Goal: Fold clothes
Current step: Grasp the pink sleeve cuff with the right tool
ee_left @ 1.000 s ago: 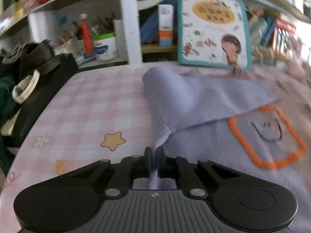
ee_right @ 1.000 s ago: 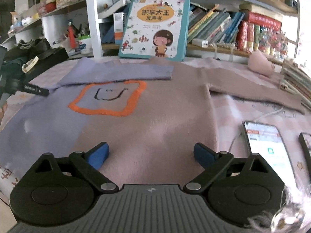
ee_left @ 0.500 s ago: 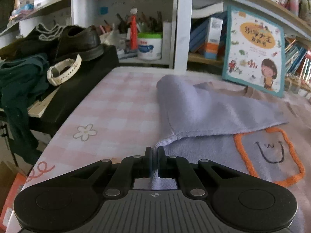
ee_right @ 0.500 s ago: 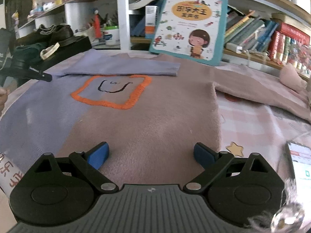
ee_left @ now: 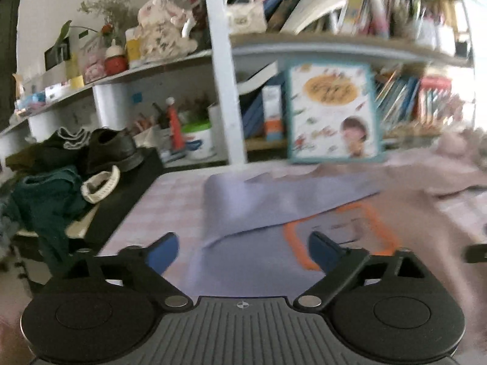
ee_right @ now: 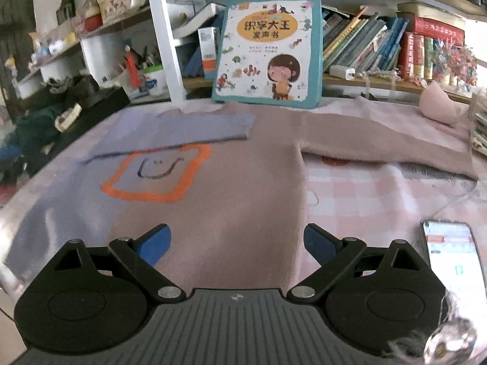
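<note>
Both grippers hang spread wide with nothing between their blue pads: the left gripper (ee_left: 243,251) over the lilac side of the sweater (ee_right: 231,188), the right gripper (ee_right: 236,243) over its brownish-pink front near the hem. Lying flat on the pink checked tablecloth (ee_right: 380,188), the sweater has its lilac sleeve (ee_right: 182,133) folded across the chest just above the orange-outlined smiley patch (ee_right: 158,172), while the pink sleeve (ee_right: 389,149) stretches out sideways toward a phone (ee_right: 453,261) at the table's edge. A children's book (ee_right: 268,51) stands propped against the shelf behind the collar.
</note>
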Demonstrator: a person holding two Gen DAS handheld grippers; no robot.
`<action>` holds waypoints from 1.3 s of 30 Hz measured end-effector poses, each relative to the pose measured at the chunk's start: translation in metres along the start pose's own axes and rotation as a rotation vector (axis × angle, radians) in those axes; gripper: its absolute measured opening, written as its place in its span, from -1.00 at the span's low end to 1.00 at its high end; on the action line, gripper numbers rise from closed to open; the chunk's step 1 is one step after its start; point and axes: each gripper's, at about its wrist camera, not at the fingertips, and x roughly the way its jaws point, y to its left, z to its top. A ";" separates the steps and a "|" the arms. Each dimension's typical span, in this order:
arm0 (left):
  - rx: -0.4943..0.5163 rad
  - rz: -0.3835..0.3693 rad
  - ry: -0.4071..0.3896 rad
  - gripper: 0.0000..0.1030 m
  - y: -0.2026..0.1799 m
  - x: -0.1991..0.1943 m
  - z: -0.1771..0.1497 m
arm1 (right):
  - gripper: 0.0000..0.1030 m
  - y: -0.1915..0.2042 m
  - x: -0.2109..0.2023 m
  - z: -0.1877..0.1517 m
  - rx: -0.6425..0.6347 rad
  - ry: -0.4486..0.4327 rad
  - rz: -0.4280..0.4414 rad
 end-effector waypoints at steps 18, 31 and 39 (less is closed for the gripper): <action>0.017 -0.042 0.027 1.00 -0.057 -0.002 -0.019 | 0.84 -0.120 -0.027 0.044 0.202 0.032 -0.007; 0.227 0.006 -0.001 1.00 -0.092 -0.009 -0.027 | -0.03 -0.264 0.011 0.067 0.509 0.159 -0.121; 0.295 0.033 0.008 1.00 -0.101 -0.006 -0.028 | -0.04 -0.290 0.035 0.069 0.561 0.183 -0.154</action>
